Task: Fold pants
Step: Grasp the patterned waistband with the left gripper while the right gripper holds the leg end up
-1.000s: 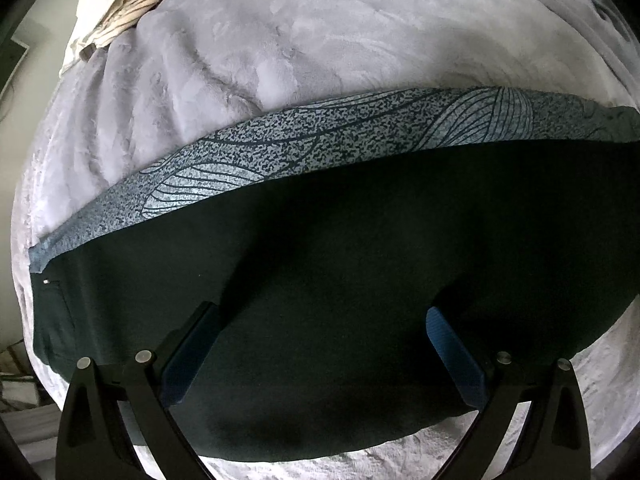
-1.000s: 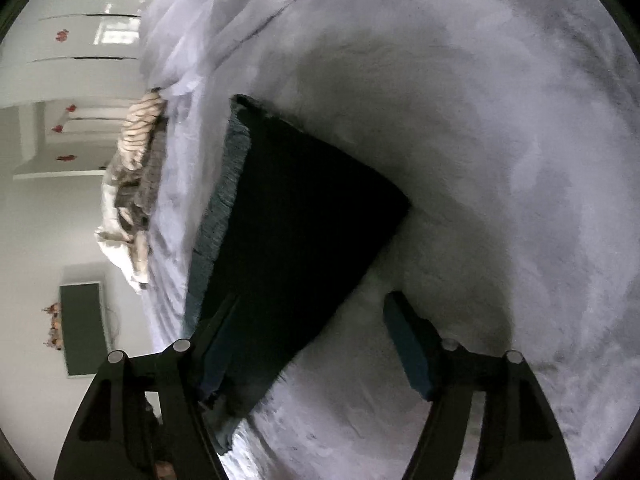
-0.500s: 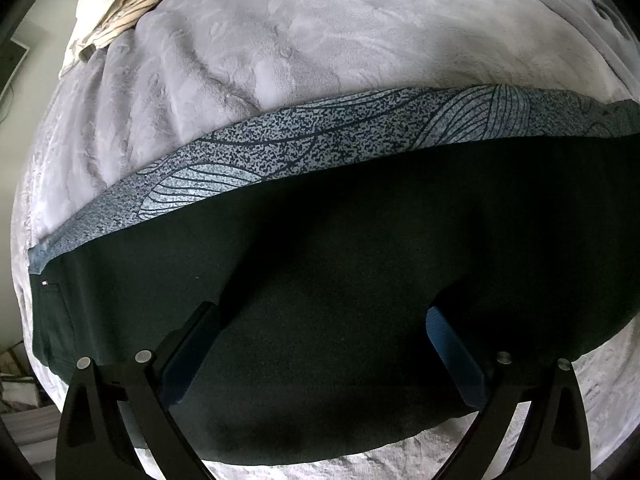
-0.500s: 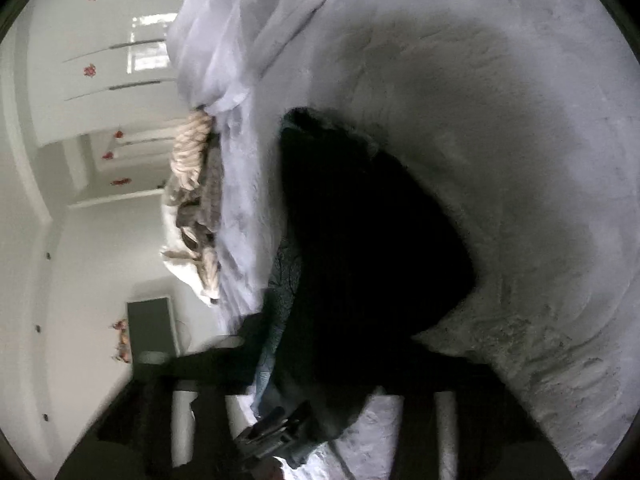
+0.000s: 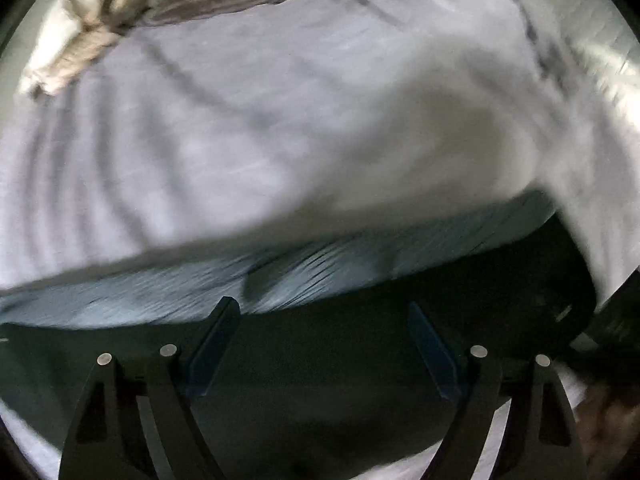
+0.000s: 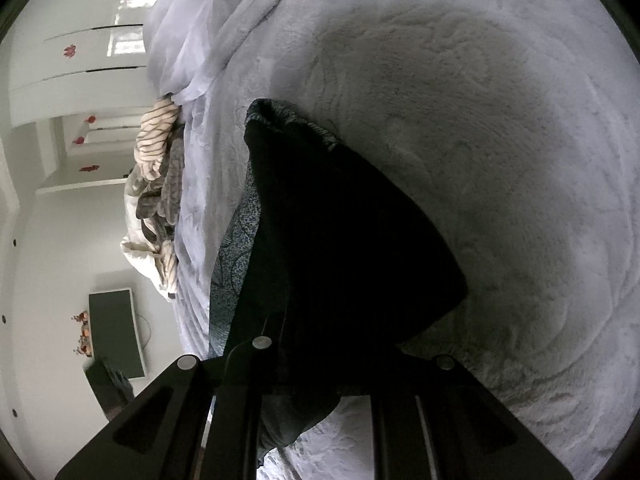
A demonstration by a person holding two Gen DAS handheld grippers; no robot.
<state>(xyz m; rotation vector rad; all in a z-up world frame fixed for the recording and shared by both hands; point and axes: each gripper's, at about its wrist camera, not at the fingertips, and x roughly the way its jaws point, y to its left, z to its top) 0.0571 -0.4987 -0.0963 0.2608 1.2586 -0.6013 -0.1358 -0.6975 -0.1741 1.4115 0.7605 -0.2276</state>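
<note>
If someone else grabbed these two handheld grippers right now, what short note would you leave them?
Right gripper: shut on the dark pants, pinching one end, which looks lifted off the grey bedspread.
Left gripper: open above the pants, gripping nothing; its jaws have just been closing a little.
Done: pants lie lengthwise, patterned strip along the far edge.
Left: grip with the left, fold over, flatten.

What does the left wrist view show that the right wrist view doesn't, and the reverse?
Left wrist only: the left gripper, jaws apart over the dark green pants, gripping nothing; they have just been closing slightly. Right wrist only: the right gripper shut on the pants' end, white cabinets, a dark wall screen. Both: pants, lilac plush blanket, striped clothing pile.
</note>
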